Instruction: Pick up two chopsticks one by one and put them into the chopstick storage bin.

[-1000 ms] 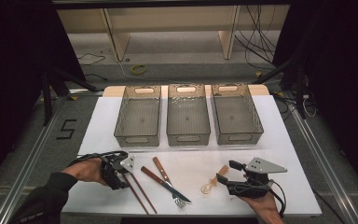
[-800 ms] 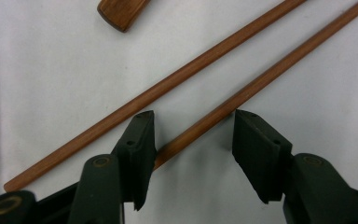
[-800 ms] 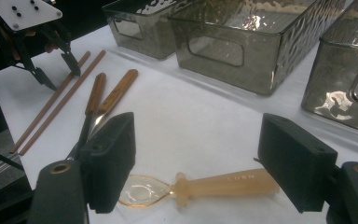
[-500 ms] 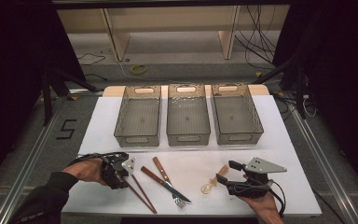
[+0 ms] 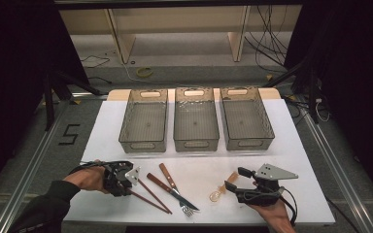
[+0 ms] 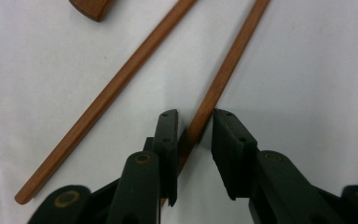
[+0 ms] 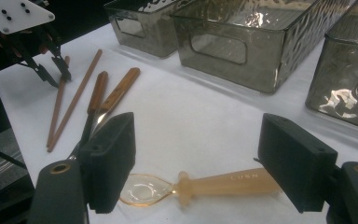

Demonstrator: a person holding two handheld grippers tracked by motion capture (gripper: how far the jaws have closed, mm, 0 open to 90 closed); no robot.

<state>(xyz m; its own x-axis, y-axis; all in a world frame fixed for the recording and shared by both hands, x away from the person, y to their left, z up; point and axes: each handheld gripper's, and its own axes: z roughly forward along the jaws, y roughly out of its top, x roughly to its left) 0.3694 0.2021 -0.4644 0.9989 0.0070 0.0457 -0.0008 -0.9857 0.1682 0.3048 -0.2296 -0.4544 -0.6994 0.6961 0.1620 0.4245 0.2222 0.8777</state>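
White tabletop [image 5: 291, 145], left hand-held gripper [image 6: 193, 128] jaws closing around a chopstick [image 6: 223, 79], not yet pinching, right hand-held gripper [image 7: 196, 154] spread wide over spoon [image 7: 205, 186]

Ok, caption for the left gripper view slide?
Left claw closing around one wooden chopstick on the white table, its twin lying alongside.

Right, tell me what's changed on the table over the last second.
The left gripper has just been closing its jaws around one chopstick; a narrow gap still shows beside the stick, so no firm grip yet. Both hands kept their place. The right gripper is open astride the spoon, and the other chopstick, knife, fork and bins lie as before.
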